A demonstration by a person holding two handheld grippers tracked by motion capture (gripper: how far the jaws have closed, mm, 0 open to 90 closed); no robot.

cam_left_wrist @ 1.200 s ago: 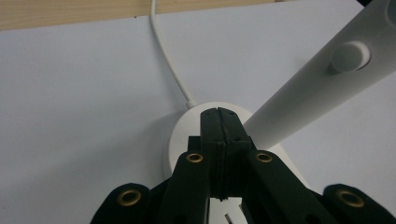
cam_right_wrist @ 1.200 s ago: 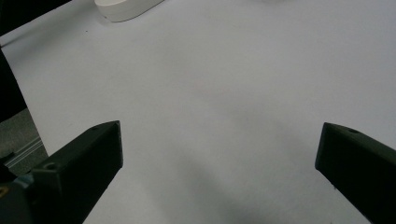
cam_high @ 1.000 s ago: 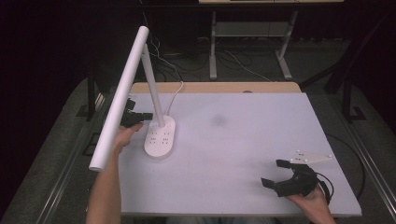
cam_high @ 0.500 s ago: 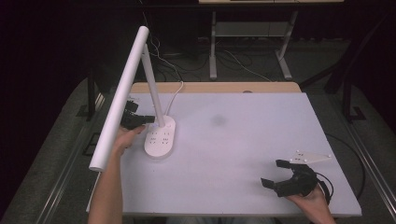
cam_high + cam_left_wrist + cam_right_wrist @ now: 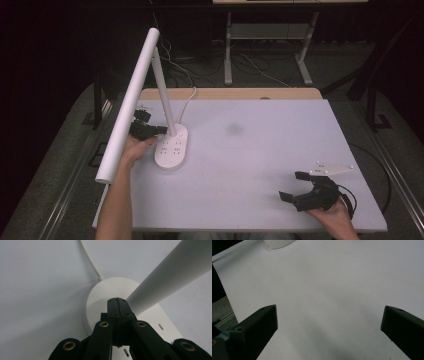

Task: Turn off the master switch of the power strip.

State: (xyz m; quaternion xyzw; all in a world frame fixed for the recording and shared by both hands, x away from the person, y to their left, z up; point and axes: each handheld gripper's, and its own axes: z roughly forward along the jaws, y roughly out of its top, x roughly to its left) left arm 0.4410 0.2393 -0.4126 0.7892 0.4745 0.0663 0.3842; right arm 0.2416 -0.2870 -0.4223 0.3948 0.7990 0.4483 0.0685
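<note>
A: Where did the work stand at that moment?

B: The left gripper (image 5: pixel 159 130) had its jaws pressed together, tips at the foot of the lamp's (image 5: pixel 170 145) stem, over the rear of the base. Whether the tips touched the base or pressed a switch could not be told; no light showed from the head. So the step, likely a press on the lamp, looked in hand but not proven done.

A: And the other hand?

B: The right gripper (image 5: pixel 296 186) sat well apart from the lamp, toward the near right corner of the table (image 5: pixel 260 150), jaws spread and holding nothing. In its own view the jaws framed bare table, with the lamp's base just visible at the top edge.

A: Where was the lamp itself?

B: It stood on the table's left part, the oval base flat, its long axis running near to far. The cord (image 5: pixel 187 100) left the base's far end and ran off the table's back edge.

A: Which way did it point?

B: The stem (image 5: pixel 164 92) rose from the base's rear, leaning slightly back and left. The long tube head (image 5: pixel 129 105) ran from the stem's top down toward the person, its free end hanging past the table's left edge, nearer than the base. The head's long axis was steeply sloped, high end far, low end near
</note>
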